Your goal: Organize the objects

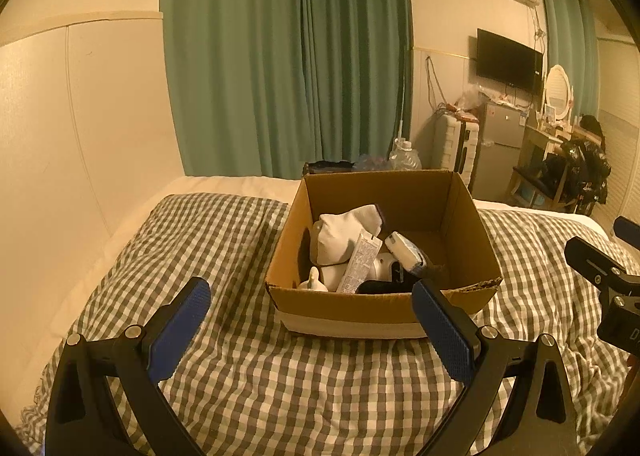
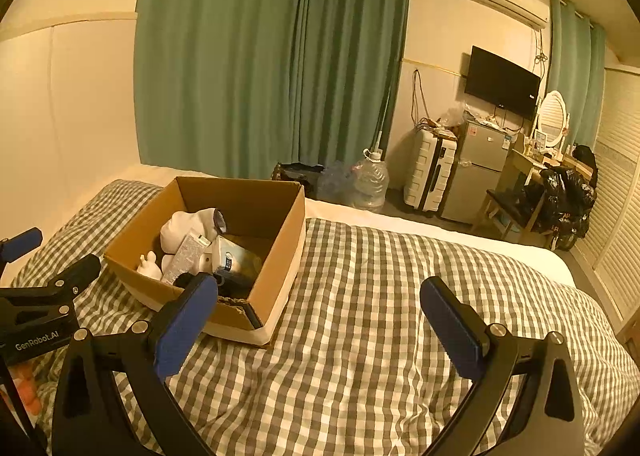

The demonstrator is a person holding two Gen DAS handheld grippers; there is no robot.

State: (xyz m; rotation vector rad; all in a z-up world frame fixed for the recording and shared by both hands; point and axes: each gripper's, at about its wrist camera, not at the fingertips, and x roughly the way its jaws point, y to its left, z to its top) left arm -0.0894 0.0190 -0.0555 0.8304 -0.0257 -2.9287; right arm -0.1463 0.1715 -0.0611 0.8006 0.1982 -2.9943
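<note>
Objects already sitting heaped in cardboard box [image 1: 384, 304] on checked bed [image 1: 240, 376]: white sock [image 1: 344, 234], small duck figure [image 1: 314, 281], printed tube [image 1: 360, 266], blue-white pouch [image 1: 406, 254]. Left claw [image 1: 312, 330] hanging released, gripping nothing, just short of box's near wall. Right claw [image 2: 318, 326] likewise spread and unloaded, over bare bedding beside box. Probably tidying or finishing: approaching from above, avoiding snagging cardboard rim.
</note>
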